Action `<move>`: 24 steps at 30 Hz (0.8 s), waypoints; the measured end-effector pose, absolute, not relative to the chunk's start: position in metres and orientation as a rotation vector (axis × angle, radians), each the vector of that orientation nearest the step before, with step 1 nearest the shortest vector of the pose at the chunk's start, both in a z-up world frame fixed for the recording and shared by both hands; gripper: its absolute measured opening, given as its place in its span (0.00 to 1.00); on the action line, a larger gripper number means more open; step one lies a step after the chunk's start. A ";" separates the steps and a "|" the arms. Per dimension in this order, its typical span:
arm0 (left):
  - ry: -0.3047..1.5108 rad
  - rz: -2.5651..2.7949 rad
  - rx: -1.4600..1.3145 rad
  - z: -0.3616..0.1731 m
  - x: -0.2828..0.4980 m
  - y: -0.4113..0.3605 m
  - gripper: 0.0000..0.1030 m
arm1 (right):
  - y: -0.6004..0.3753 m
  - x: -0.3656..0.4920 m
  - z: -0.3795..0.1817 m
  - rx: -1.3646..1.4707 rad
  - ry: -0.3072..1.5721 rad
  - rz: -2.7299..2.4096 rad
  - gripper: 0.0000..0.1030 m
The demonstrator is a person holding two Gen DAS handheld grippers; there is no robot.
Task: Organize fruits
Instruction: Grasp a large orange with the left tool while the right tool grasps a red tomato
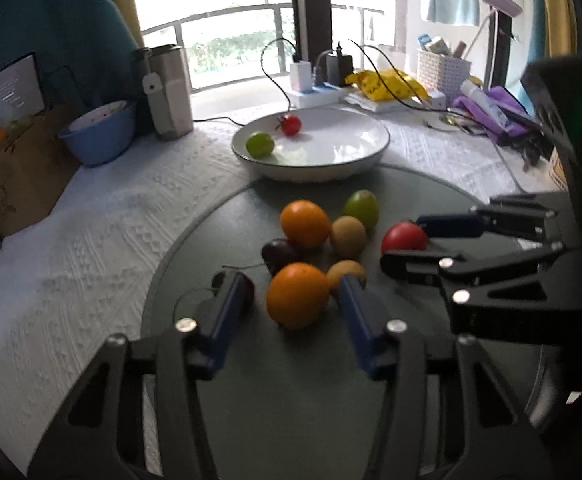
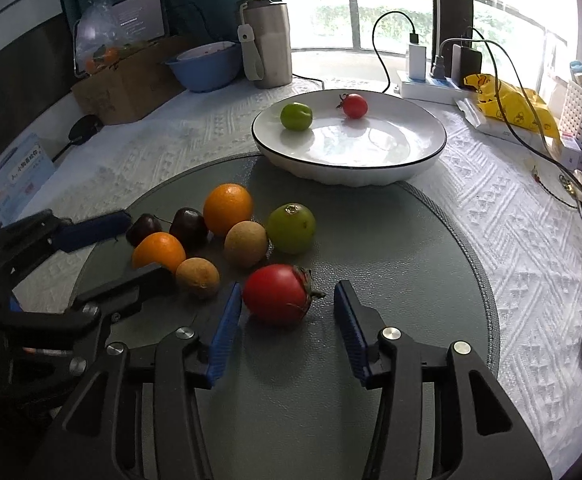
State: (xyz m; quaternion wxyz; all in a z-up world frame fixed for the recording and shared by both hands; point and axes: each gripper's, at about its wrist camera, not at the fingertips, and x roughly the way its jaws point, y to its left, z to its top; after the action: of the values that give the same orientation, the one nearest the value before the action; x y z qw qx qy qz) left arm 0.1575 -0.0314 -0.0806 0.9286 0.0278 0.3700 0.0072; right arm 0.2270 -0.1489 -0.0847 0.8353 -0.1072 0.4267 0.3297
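Right tongs (image 2: 287, 308) stood open around the red tomato (image 2: 277, 294) on the mat, gripping nothing. Left tongs (image 1: 291, 296) also open, straddling the near orange (image 1: 298, 294), untouched. White plate (image 2: 431, 152) lay straight ahead.

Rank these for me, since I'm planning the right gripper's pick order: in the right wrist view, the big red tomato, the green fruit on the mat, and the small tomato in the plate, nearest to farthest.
1. Big red tomato: between the right gripper fingers, on the mat.
2. Green fruit: farther up the mat, beside a kiwi.
3. Small tomato: in the white plate, toward its far rim.
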 end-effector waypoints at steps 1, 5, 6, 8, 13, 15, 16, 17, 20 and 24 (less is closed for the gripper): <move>0.752 0.009 0.071 -0.080 0.157 -0.032 0.42 | -0.148 0.227 -0.085 -0.231 0.903 0.697 0.49; 0.775 -0.022 0.112 -0.084 0.160 -0.034 0.41 | -0.147 0.226 -0.085 -0.242 0.897 0.698 0.49; 0.774 -0.029 0.115 -0.084 0.161 -0.034 0.41 | -0.147 0.226 -0.085 -0.243 0.896 0.697 0.48; 0.774 -0.034 0.113 -0.084 0.161 -0.035 0.41 | -0.147 0.226 -0.085 -0.241 0.895 0.699 0.41; 0.781 -0.055 0.079 -0.085 0.161 -0.031 0.34 | -0.147 0.224 -0.084 -0.243 0.894 0.692 0.40; 0.772 -0.062 0.067 -0.082 0.160 -0.029 0.34 | -0.147 0.224 -0.084 -0.244 0.893 0.688 0.40; 0.768 -0.064 0.064 -0.081 0.160 -0.028 0.34 | -0.148 0.224 -0.083 -0.244 0.892 0.686 0.40; 0.762 -0.066 0.062 -0.079 0.159 -0.028 0.34 | -0.148 0.224 -0.082 -0.243 0.891 0.683 0.40; 0.741 -0.074 0.054 -0.072 0.159 -0.026 0.34 | -0.150 0.224 -0.078 -0.237 0.882 0.672 0.40; 0.706 -0.074 0.051 -0.058 0.160 -0.023 0.34 | -0.152 0.226 -0.067 -0.232 0.857 0.660 0.40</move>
State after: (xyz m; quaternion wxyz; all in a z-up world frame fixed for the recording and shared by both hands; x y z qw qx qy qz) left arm 0.1597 -0.0226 -0.0584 0.9374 0.0249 0.3454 -0.0361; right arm 0.2265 -0.1520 -0.0675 0.8509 -0.1103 0.4069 0.3134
